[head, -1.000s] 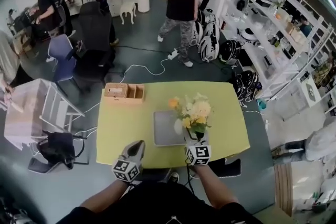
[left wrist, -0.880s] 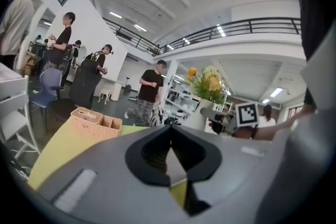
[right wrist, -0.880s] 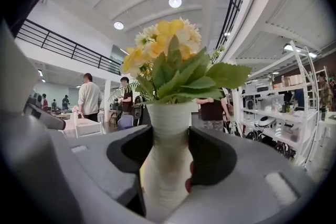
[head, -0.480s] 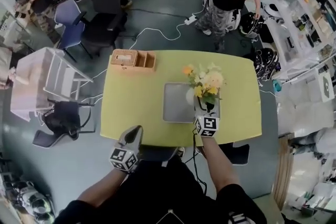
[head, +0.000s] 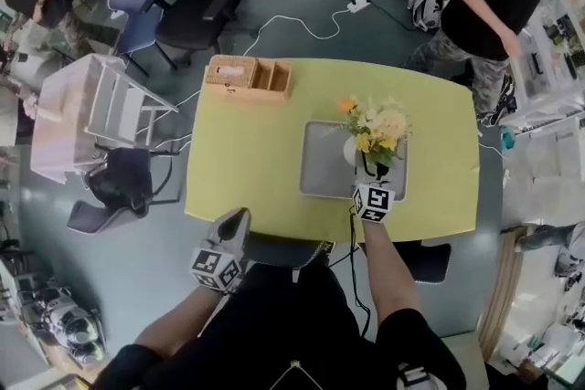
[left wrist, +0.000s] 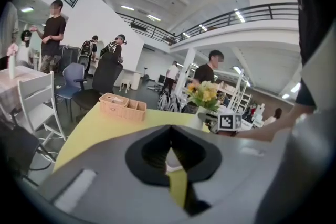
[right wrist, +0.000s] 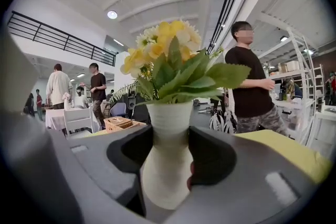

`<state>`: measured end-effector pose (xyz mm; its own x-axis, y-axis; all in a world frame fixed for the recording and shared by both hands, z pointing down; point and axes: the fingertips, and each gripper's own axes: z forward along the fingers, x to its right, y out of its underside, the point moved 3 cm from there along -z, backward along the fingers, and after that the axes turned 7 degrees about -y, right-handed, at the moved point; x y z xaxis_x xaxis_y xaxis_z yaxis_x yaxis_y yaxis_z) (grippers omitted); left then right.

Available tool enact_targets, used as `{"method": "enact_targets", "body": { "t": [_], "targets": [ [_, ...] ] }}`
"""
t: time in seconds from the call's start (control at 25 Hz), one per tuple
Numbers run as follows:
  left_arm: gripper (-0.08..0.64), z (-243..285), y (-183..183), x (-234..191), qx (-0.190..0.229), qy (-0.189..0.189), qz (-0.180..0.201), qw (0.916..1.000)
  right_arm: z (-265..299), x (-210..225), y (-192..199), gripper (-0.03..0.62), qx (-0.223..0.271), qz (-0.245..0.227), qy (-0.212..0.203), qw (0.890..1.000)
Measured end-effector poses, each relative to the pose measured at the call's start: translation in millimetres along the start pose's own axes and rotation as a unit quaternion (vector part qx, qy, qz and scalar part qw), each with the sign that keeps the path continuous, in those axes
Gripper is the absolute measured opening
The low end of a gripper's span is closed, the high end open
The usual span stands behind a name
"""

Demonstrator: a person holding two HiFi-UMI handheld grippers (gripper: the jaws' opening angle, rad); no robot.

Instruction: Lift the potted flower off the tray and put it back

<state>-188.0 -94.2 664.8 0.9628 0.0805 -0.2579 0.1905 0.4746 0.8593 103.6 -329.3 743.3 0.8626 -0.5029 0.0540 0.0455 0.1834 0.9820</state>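
Observation:
The potted flower (head: 375,128), yellow and cream blooms in a white ribbed vase (right wrist: 168,123), is over the right half of the grey tray (head: 320,162) on the yellow-green table (head: 247,151). My right gripper (head: 368,171) is shut on the vase's narrow waist, one pad on each side (right wrist: 169,149). I cannot tell whether the vase base touches the tray. My left gripper (head: 238,216) hangs shut and holding nothing at the table's front edge, left of the tray. From the left gripper view (left wrist: 170,157) the flower (left wrist: 203,94) shows ahead to the right.
A wicker box (head: 249,76) sits at the table's far edge. A person in black (head: 498,5) stands at the far right corner. A white rack (head: 101,119) and chairs (head: 123,183) stand to the left. A cable (head: 302,23) runs across the floor behind the table.
My right gripper has come down with the flower toward the tray. The left gripper has sunk a little near the front edge. The person in black has walked to the right.

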Motion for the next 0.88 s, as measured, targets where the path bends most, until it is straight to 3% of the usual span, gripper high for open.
{"method": "enact_targets", "body": {
  "t": [0.88],
  "targets": [
    [0.006, -9.0, 27.5, -5.4, -0.031, -0.006, 0.015, 0.9994, -4.1, -14.4, 53.6, 0.222, 0.012, -0.010, -0.002, 1.000]
  ]
}}
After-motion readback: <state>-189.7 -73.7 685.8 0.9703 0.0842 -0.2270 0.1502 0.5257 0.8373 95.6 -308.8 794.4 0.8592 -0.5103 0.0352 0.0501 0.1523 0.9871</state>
